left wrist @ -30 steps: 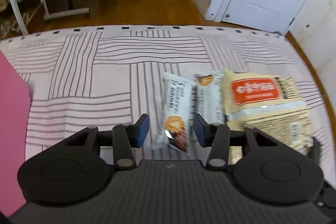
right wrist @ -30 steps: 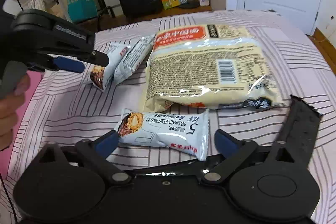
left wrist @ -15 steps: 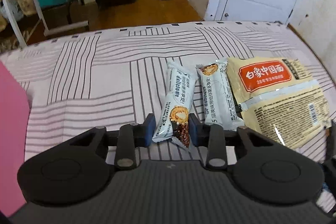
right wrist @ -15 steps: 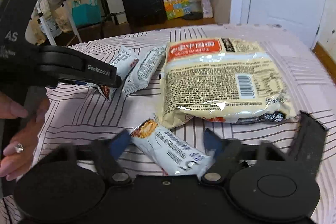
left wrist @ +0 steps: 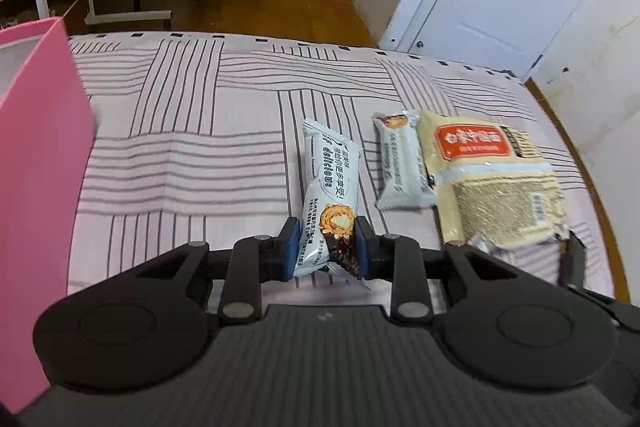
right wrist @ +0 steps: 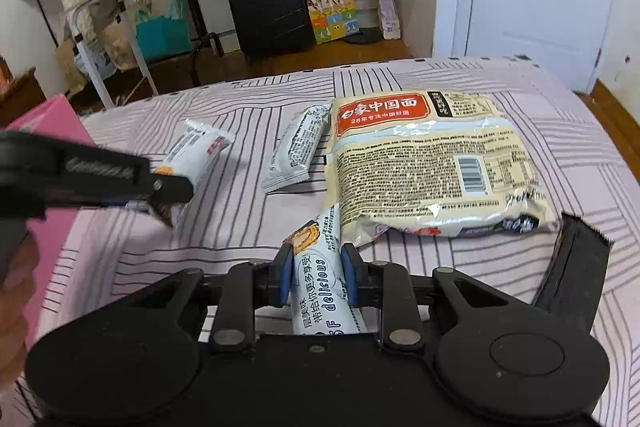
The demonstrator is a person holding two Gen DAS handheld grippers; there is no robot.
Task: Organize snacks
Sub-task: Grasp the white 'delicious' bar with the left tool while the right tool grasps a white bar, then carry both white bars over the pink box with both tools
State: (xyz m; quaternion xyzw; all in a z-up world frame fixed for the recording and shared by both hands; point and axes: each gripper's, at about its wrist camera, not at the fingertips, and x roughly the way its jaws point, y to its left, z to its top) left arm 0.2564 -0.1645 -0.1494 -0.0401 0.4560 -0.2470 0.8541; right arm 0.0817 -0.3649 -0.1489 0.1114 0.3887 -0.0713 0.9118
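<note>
My left gripper [left wrist: 327,250] is shut on the near end of a white snack bar [left wrist: 329,187] and holds it above the striped cloth; the same bar and gripper show at the left of the right wrist view [right wrist: 188,157]. My right gripper [right wrist: 316,277] is shut on a second white snack bar [right wrist: 316,279]. A third white bar [left wrist: 402,163] lies on the cloth beside a large beige noodle pack [left wrist: 492,183]; both also show in the right wrist view, bar [right wrist: 298,149] and pack [right wrist: 428,167].
A pink box [left wrist: 36,187] stands at the left edge of the table, also at the left in the right wrist view [right wrist: 52,123]. The round table carries a pink striped cloth [left wrist: 180,131]. Beyond are a black suitcase [right wrist: 268,7], a clothes rack and a white door.
Both grippers closed from open onto their snack bars. The left one lifted its bar and swung left, bringing the pink box into view. The right bar turned lengthwise between the fingers.
</note>
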